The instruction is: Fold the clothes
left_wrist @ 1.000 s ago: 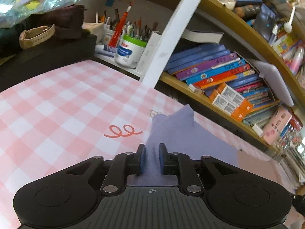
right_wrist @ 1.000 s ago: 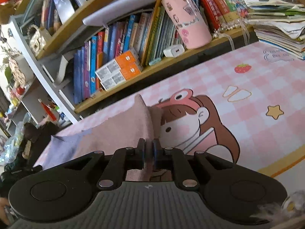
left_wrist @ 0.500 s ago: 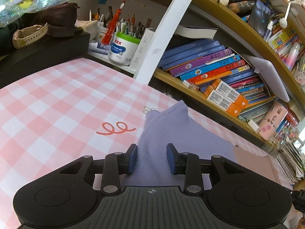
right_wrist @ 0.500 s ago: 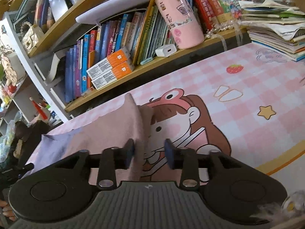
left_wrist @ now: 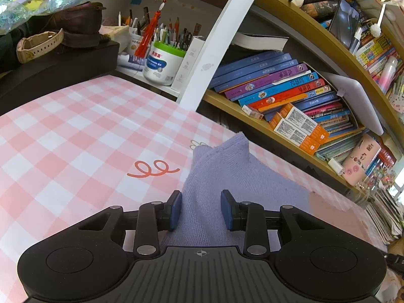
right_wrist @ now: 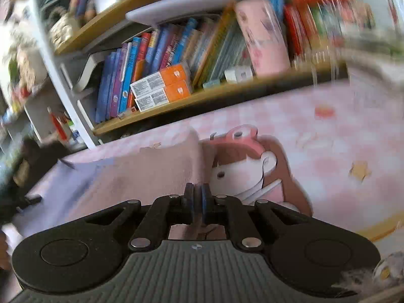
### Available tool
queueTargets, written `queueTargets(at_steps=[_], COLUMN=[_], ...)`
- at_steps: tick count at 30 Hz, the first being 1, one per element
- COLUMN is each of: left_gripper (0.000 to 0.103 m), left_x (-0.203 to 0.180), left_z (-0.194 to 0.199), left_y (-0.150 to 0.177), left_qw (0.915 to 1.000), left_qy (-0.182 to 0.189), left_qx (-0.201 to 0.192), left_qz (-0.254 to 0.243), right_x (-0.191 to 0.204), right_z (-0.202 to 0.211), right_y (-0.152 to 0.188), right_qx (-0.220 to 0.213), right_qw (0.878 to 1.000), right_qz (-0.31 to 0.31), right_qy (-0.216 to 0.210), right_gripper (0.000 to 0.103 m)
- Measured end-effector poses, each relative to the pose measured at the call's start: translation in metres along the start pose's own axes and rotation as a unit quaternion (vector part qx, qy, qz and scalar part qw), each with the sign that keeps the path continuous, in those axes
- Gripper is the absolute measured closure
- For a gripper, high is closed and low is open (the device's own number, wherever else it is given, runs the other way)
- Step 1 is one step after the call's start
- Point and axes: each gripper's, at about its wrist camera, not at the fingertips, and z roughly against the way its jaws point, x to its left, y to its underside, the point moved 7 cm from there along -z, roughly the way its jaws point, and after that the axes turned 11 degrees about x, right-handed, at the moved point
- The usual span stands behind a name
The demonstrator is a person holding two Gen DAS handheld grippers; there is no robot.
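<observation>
R view blurred, shelf books point(right_wrist: 156, 58) maybe unreadable

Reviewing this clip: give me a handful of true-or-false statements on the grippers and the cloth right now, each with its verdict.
1. The left gripper stands open around the purple cloth. True.
2. The right gripper is wide open. False: its jaws are together.
3. The cloth lies on a pink checked tablecloth. True.
4. The right wrist view is sharp. False: it is motion-blurred.
5. The white pen jar stands on the cloth. False: it stands apart, beyond the tablecloth's far edge.
</observation>
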Motion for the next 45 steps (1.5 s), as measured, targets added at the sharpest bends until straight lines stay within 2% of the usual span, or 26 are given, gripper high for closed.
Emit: queueTargets(at_steps=[3,5,6,7,11,12,13,19,27,33,38,41,44,45], left_gripper=[0.07,0.07,0.069,0.07,0.069,0.069,0.069,0.069,0.069,0.069,0.069,0.069,0.053,0.053], left_x=[0.0,0.0,0.0,0.0,0.001,0.001,0.001,0.003,0.03,0.061,0.085,0.086,0.087,0.087], left_z=[0.0,0.0,0.0,0.0,-0.001,-0.001,-0.001,0.0,0.027,0.073,0.109,0.113,0.117,0.118], left_y=[0.0,0.0,0.0,0.0,0.0,0.0,0.0,0.0,0.004,0.003,0.003,0.01,0.018,0.021], left_qw=[1.0,1.0,1.0,1.0,1.0,1.0,1.0,0.9999,0.9991,0.997,0.9936,0.9935,0.9929,0.9926], left_qy=[0.0,0.001,0.002,0.003,0.007,0.007,0.006,0.003,-0.006,-0.042,-0.068,-0.055,-0.041,-0.037], left_qx=[0.0,0.001,0.001,0.001,0.004,0.005,0.005,0.008,0.001,-0.03,-0.053,-0.043,-0.033,-0.029], left_qz=[0.0,0.0,0.001,0.001,0.005,0.005,0.005,0.007,0.042,0.059,0.073,0.09,0.106,0.112], right_x=[-0.006,-0.005,-0.005,-0.004,0.003,0.006,0.008,0.013,0.044,0.075,0.109,0.115,0.11,0.107], right_z=[-0.002,-0.004,-0.005,-0.006,-0.011,-0.012,-0.011,-0.011,-0.012,-0.008,-0.006,-0.01,-0.014,-0.015], right_y=[0.002,0.003,0.004,0.004,0.006,0.006,0.007,0.01,0.024,0.044,0.06,0.06,0.058,0.057], right_qx=[0.009,0.016,0.019,0.023,0.041,0.045,0.046,0.05,0.068,0.077,0.084,0.086,0.09,0.092], right_qw=[1.0,0.999,0.999,0.999,0.999,0.999,0.998,0.998,0.995,0.992,0.989,0.988,0.99,0.99], right_qz=[-0.025,-0.024,-0.023,-0.023,-0.011,-0.005,0.001,0.004,0.033,0.032,0.081,0.093,0.078,0.07], right_qy=[-0.015,-0.015,-0.014,-0.014,-0.023,-0.028,-0.032,-0.041,-0.067,-0.093,-0.094,-0.084,-0.082,-0.081], right_gripper=[0.096,0.087,0.071,0.062,0.068,0.075,0.078,0.082,0.082,0.079,0.069,0.063,0.062,0.062])
